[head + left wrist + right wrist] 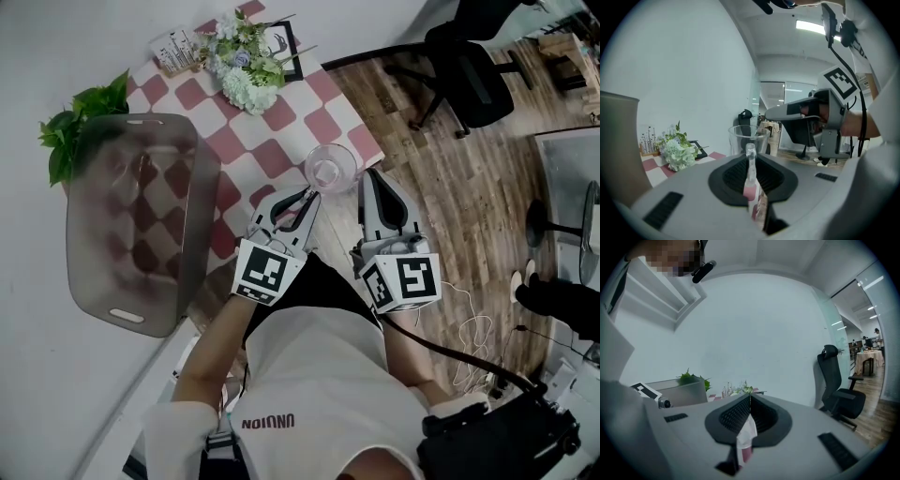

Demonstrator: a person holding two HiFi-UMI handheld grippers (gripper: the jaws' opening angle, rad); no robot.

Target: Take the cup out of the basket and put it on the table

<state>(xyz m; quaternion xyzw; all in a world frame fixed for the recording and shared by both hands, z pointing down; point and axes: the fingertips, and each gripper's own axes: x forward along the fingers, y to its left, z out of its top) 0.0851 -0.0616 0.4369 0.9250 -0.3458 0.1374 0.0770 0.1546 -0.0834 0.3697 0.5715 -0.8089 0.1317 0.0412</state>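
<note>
Head view: the left gripper (307, 195) pinches the clear cup (330, 169) by its rim. The cup lies just beyond the fingers, over the checkered desk (319, 122), and the grey basket (192, 253) is well to their left. The right gripper (373, 178) is just right of the cup.

Left gripper view: the fingers (733, 176) are clamped on the cup's wall.

Right gripper view: the fingers (764, 417) are pressed together with nothing between them.
</note>
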